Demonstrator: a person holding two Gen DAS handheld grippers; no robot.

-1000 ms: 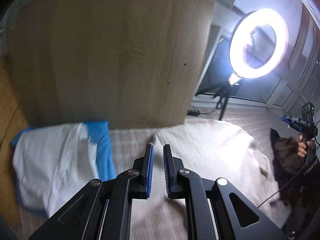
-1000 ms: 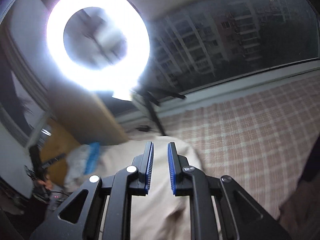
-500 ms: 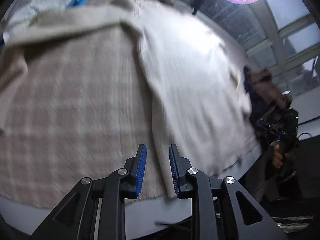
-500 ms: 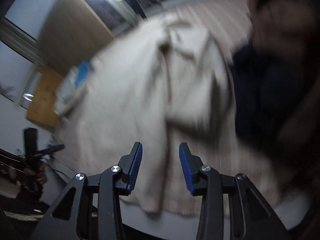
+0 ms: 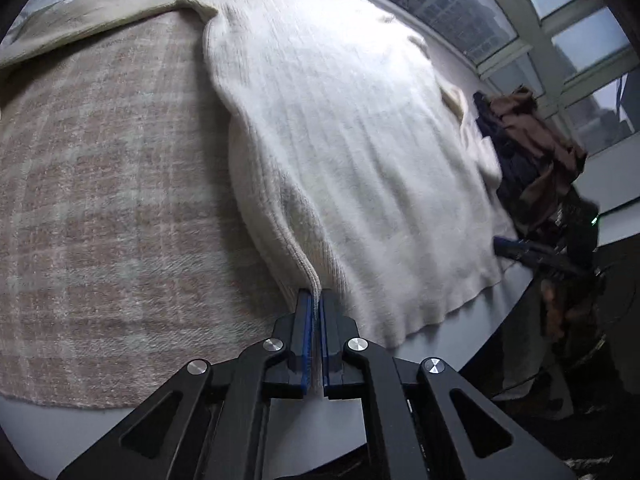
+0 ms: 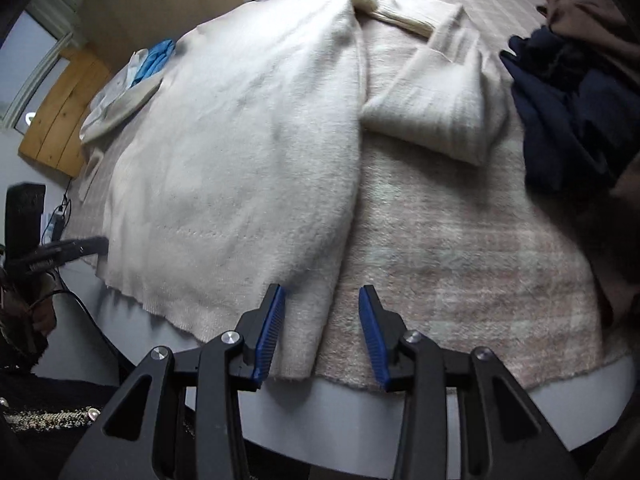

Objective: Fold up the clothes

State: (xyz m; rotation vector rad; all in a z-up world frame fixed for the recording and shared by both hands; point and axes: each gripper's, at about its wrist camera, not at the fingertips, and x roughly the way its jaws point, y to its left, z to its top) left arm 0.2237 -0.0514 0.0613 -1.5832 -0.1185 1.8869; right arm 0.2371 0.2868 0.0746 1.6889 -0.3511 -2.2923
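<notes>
A: Since half a second ago our left gripper has dropped onto the cream sweater and its fingers have pinched shut on the hem corner.

B: And our right gripper hangs wide open, the other hem corner lying between its fingers, nothing held.

A: Sweater's spread flat on the plaid blanket ahead of both. Soft, floppy, stretchy knit, we'd say.

B: So we'd grip deep on the ribbed hem.

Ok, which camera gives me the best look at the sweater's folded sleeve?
The right wrist view: the folded sleeve lies in full sight on the plaid blanket, beside the cream sweater body. The left wrist view shows only a sliver of it at the sweater's far edge, near the dark clothes pile.
</notes>
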